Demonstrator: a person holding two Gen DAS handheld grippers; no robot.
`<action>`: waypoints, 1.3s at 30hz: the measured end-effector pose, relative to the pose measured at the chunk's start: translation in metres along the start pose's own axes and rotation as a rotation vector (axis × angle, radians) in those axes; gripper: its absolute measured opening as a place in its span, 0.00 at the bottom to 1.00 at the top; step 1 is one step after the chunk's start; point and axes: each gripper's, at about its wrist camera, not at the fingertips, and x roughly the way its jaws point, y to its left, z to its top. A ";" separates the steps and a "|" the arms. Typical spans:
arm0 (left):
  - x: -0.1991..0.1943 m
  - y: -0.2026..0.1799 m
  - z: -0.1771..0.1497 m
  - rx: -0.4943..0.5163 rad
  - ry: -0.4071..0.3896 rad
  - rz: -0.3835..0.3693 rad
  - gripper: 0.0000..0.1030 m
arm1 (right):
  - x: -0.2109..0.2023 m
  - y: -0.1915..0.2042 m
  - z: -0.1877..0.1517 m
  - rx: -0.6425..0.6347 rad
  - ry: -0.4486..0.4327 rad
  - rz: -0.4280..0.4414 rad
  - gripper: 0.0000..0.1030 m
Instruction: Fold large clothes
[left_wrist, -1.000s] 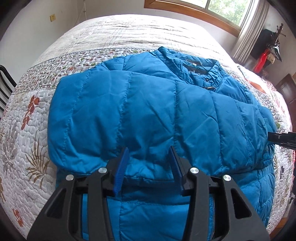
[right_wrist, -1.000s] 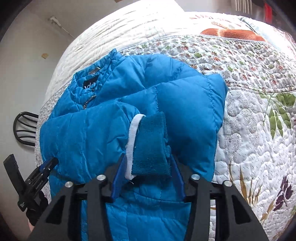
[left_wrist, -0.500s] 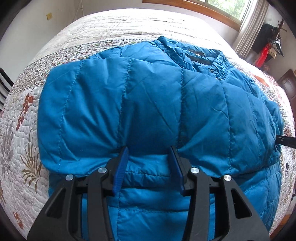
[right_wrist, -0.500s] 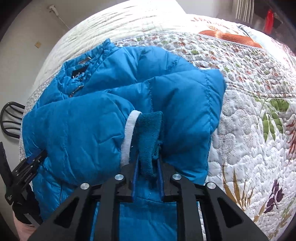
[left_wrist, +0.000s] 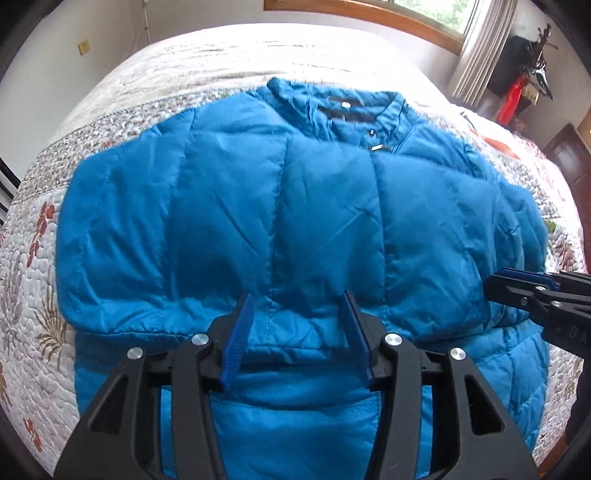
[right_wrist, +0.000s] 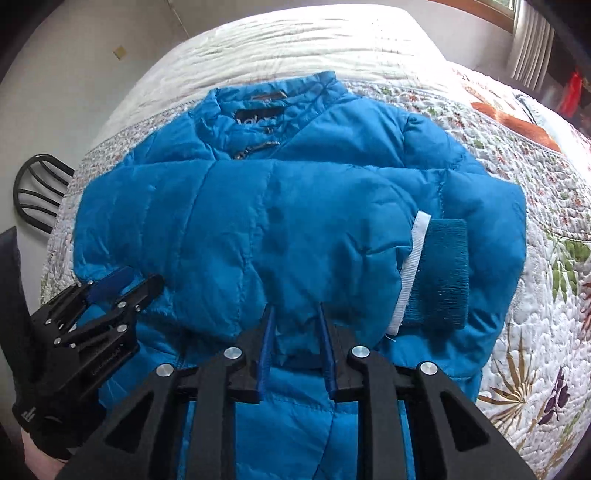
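Observation:
A blue puffer jacket lies front up on the bed, collar at the far end, with both sleeves folded across its chest. It also shows in the right wrist view. The top sleeve's knit cuff with a white band lies at the jacket's right side. My left gripper is open and empty just above the sleeve's near edge. My right gripper is open and empty over the same sleeve, left of the cuff. Each gripper shows in the other's view: the right gripper at the right edge, the left gripper at the left.
The bed has a white floral quilt around the jacket. A black chair back stands at the bed's left side. A window with a curtain and dark furniture stand beyond the far right corner.
My right gripper closed on the knit cuff, then let it go and opened; it now sits left of the cuff. The left gripper stayed open and drew back slightly.

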 end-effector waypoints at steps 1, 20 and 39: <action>0.003 0.001 -0.001 0.006 0.002 -0.005 0.48 | 0.007 -0.002 0.000 0.008 0.013 0.000 0.19; -0.011 0.007 -0.002 0.018 0.016 0.001 0.48 | -0.025 -0.006 -0.037 -0.040 -0.103 0.065 0.19; -0.134 0.167 -0.238 -0.212 0.069 0.075 0.76 | -0.112 -0.062 -0.282 0.085 -0.099 0.142 0.59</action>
